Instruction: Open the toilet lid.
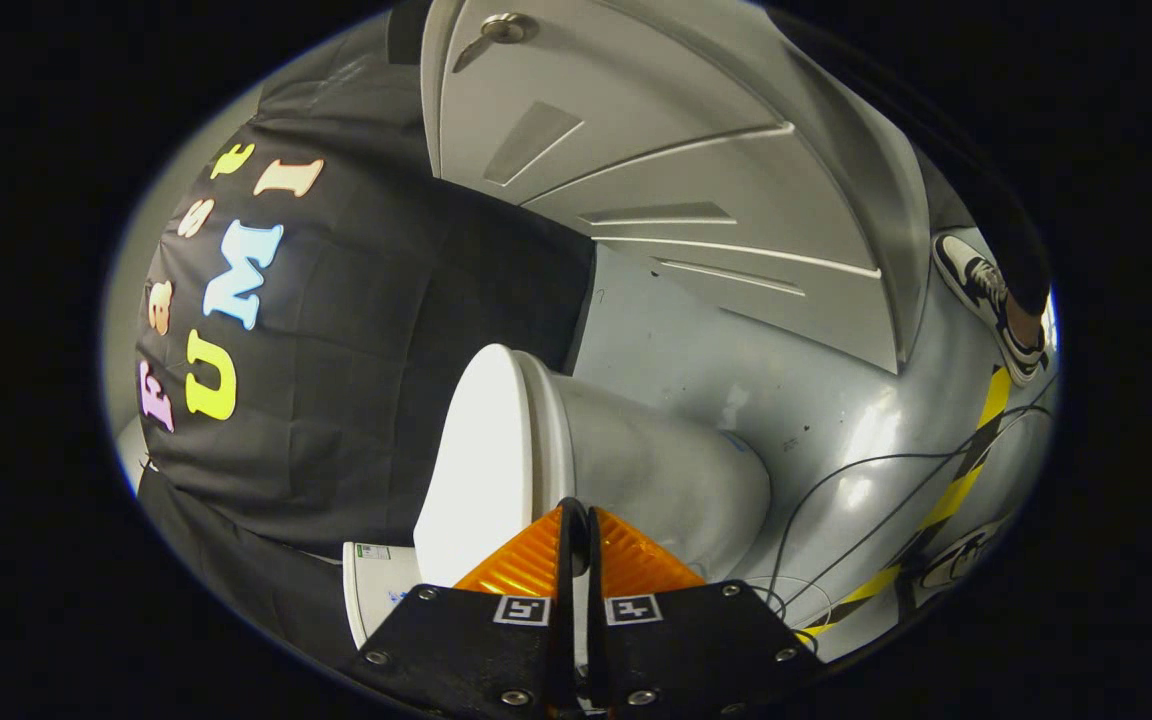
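Note:
The view is rolled on its side. The toilet lies just ahead of the fingers, its white lid (481, 460) flat against the seat rim and the grey-looking bowl (666, 470) to the right of it. My gripper (576, 510) is shut, and its two orange fingers (516, 565) meet in a point. That point sits right at the seam where the lid's front edge meets the bowl. I see nothing held between the fingers. The white tank (381, 590) shows beside the left finger's base.
A white panelled door (656, 150) with a metal handle (506, 28) stands beyond the toilet. On the grey floor (696, 330), yellow-and-black tape (956, 490) and thin cables (836, 500) run to the right. A person's shoe (986, 290) stands near the door.

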Motion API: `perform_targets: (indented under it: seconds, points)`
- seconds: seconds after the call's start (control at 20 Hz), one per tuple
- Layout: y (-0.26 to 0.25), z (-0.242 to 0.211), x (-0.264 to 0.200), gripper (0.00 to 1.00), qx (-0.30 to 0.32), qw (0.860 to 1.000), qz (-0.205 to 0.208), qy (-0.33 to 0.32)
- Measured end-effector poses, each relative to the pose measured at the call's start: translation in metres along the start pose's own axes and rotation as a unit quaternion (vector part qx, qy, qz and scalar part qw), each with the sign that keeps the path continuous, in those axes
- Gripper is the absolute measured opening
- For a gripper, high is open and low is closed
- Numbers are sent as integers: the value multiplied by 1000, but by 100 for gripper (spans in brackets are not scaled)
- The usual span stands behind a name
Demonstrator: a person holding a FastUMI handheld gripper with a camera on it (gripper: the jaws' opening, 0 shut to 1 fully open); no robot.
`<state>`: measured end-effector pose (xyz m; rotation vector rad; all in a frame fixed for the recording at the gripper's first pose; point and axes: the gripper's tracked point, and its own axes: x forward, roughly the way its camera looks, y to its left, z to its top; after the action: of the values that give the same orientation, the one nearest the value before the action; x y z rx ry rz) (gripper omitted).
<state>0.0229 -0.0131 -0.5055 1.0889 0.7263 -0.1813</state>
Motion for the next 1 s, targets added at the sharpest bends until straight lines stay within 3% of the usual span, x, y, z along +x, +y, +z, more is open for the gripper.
perform_targets:
  seconds: [0.15,1.0]
  points:
    - [0,0,-1,0,-18,1000,-13,-1]
    - [27,4,-23,0,-99,994,-53,-6]
